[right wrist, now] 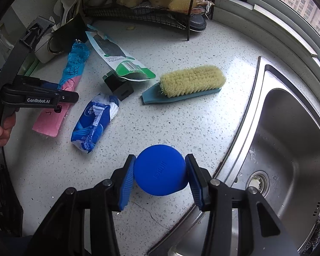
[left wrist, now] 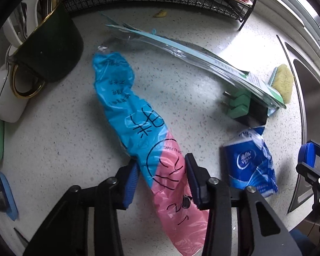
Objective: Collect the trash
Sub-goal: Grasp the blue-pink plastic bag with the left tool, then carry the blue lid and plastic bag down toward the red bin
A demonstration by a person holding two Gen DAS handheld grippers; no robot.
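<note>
- The blue-and-pink wrapper lies flat on the speckled table, and the left tool sits over its pink end, one pad on each side.
- The left pad looks to touch the wrapper's edge; whether the right pad presses it I cannot tell, so the left tool's grip is unclear.
- Just right of the wrapper lies a crumpled blue tissue pack, apart from it.
- Beyond the wrapper, a green-and-clear package leans on a black plug.
- Right of that package in the right wrist view: a scrub brush, bristles up, on the table.
- The right tool is clenched on a round blue object, both pads tight against its sides, near the sink rim.
- Left of the wrapper stand a dark mug and a white cup.
- A wire rack with sponges sits behind the wrapper, at the table's back.
</note>
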